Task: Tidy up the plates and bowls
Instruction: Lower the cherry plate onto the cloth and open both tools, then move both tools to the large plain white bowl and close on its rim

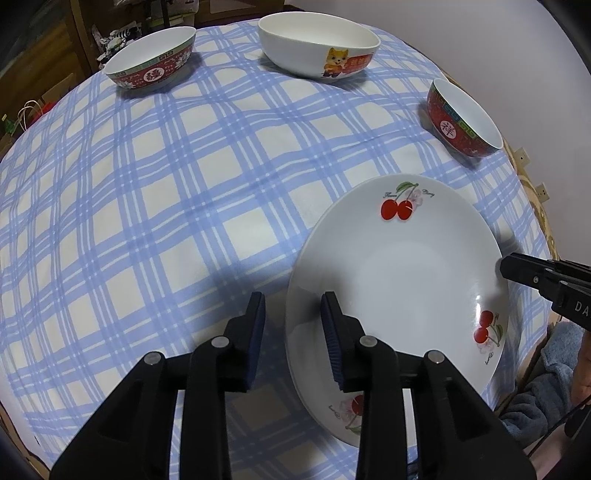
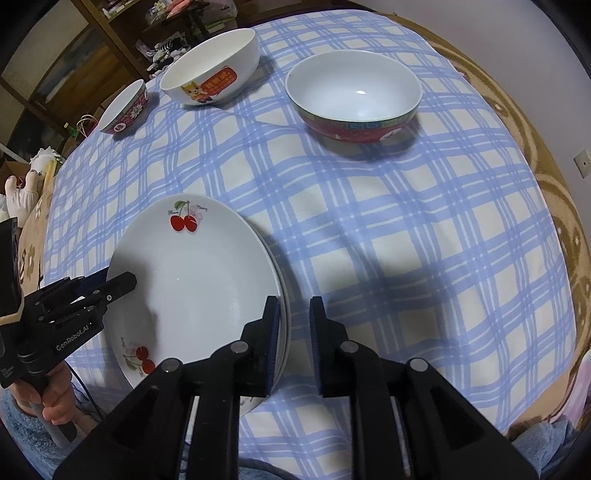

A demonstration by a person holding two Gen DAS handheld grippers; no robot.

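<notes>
Stacked white cherry plates (image 1: 399, 266) (image 2: 192, 280) lie on the blue checked tablecloth (image 1: 166, 206). My left gripper (image 1: 291, 299) is open and straddles the stack's left rim, with one pad over the plate and the other outside it. My right gripper (image 2: 293, 301) is open and straddles the right rim the same way. Each gripper shows in the other's view, the left gripper (image 2: 122, 282) and the right gripper (image 1: 506, 266) both at the plate's edge. A wide red bowl (image 1: 151, 62) (image 2: 354, 99), a white cat bowl (image 1: 317, 44) (image 2: 210, 70) and a small red bowl (image 1: 461, 118) (image 2: 125, 109) stand farther back.
The brown patterned table edge (image 2: 554, 192) runs along the right. Wooden shelves (image 2: 122, 29) stand behind the table. A person's hand (image 2: 55, 406) holds the left gripper's handle at the near edge, over blue fabric (image 1: 535, 402).
</notes>
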